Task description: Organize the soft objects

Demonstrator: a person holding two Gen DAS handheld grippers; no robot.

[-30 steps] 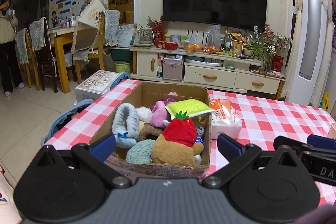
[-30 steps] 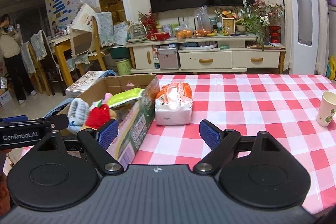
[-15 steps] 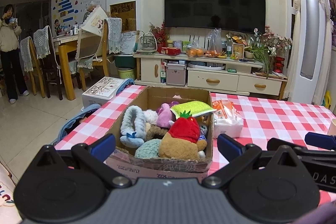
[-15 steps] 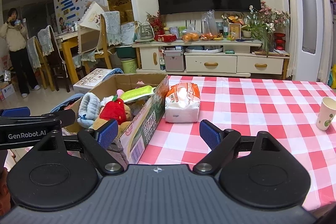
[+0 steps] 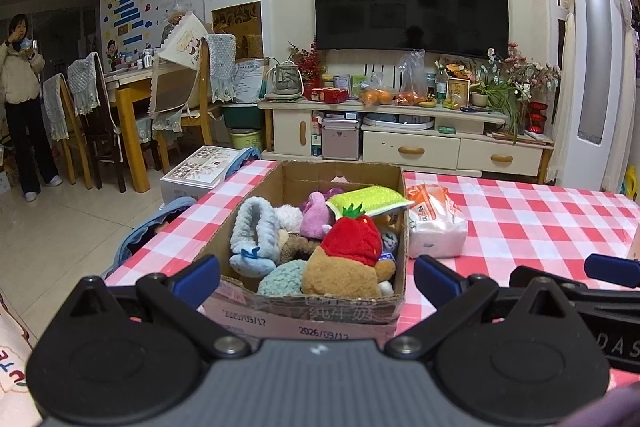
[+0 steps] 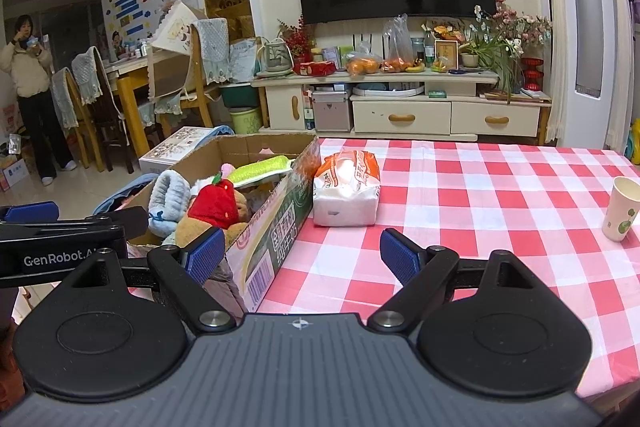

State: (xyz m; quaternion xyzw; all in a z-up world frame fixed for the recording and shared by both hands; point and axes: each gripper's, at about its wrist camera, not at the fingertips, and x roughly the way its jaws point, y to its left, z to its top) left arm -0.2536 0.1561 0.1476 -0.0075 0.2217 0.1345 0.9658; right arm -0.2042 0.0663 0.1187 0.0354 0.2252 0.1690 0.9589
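Observation:
An open cardboard box (image 5: pixel 256 199) (image 6: pixel 288 203) sits on the red-checked table, filled with several soft things: a brown plush with a red strawberry hat (image 5: pixel 348 259) (image 6: pixel 214 203), a pale blue fuzzy slipper (image 5: pixel 252 231) (image 6: pixel 168 199), a pink plush (image 5: pixel 314 217) and a green sponge cloth (image 5: pixel 368 199) (image 6: pixel 260 169). A white and orange tissue pack (image 5: pixel 434 223) (image 6: pixel 348 187) lies just right of the box. My left gripper (image 5: pixel 316 277) is open, held in front of the box's near wall. My right gripper (image 6: pixel 300 253) is open over the box's near right corner, holding nothing.
A paper cup (image 6: pixel 620 209) stands at the table's right edge. Behind the table are a TV cabinet (image 5: pixel 408 143) and a dining table with chairs (image 5: pixel 132 115). A person (image 5: pixel 24 99) stands far left. A blue bag (image 5: pixel 156 227) sits off the table's left edge.
Both grippers have drawn back and risen slightly, so the box and tissue pack sit lower and farther in view. Both stay open. The objects have not moved.

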